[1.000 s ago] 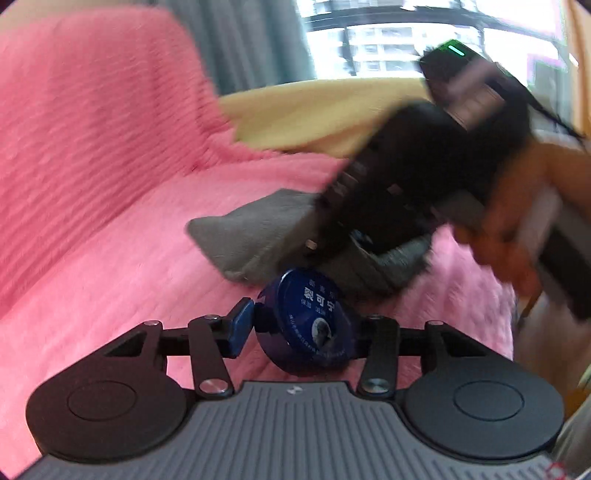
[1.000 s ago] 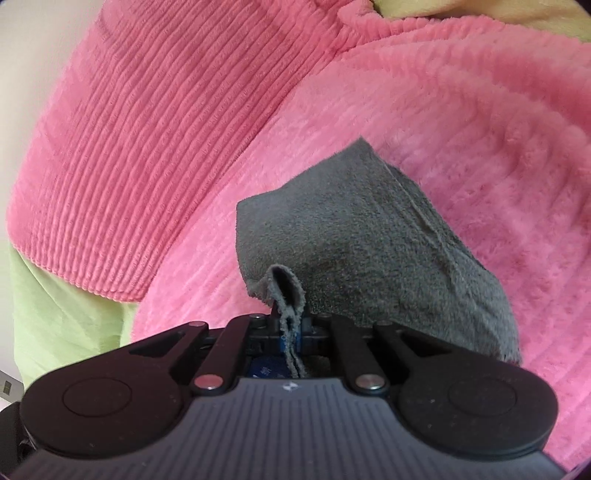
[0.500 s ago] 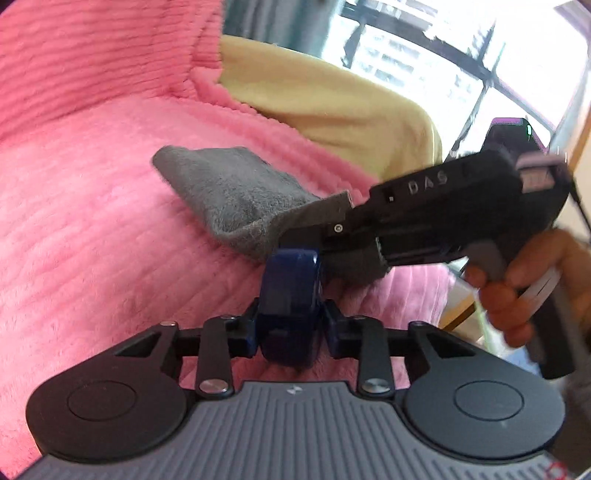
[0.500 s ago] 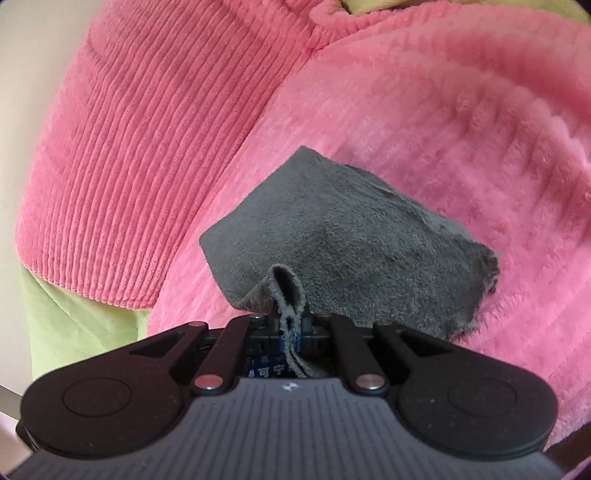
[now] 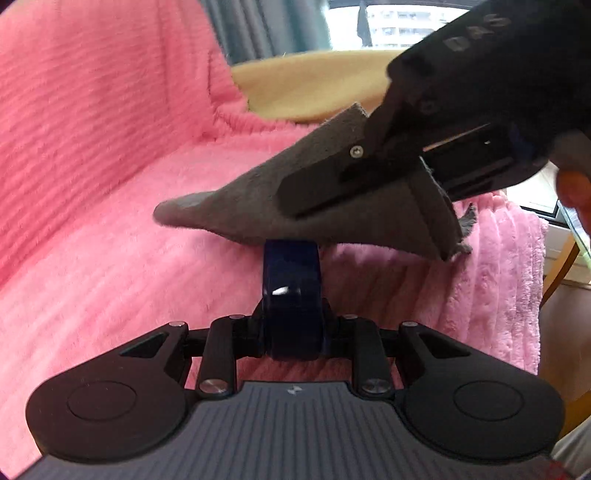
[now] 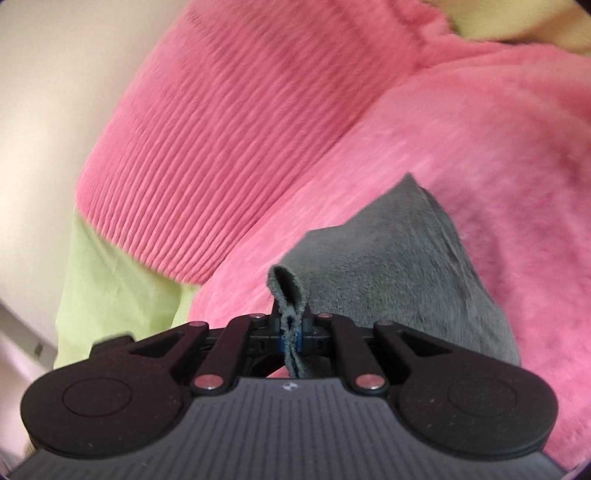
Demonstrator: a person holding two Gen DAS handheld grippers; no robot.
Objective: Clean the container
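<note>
**Cloth brought onto the clamped tin**

The round dark-blue container (image 5: 291,295) is clamped on edge between the closed jaws of the left gripper (image 5: 291,332), above the pink blanket (image 5: 92,221), so its rim is exposed. A fold of the grey cloth (image 5: 258,206) is pinched in the right gripper (image 6: 291,332) and draped across that rim, apparently for wiping

This is somebody's living room, in a flat well above the street. A sofa is draped in a fluffy pink ribbed throw (image 5: 110,229), with a yellow cover (image 5: 314,85) over the part behind it. Grey-green curtains (image 5: 258,29) hang beside a big window (image 5: 399,22) that looks out on apartment blocks, and a plain pale wall (image 6: 48,110) stands to one side.
</note>
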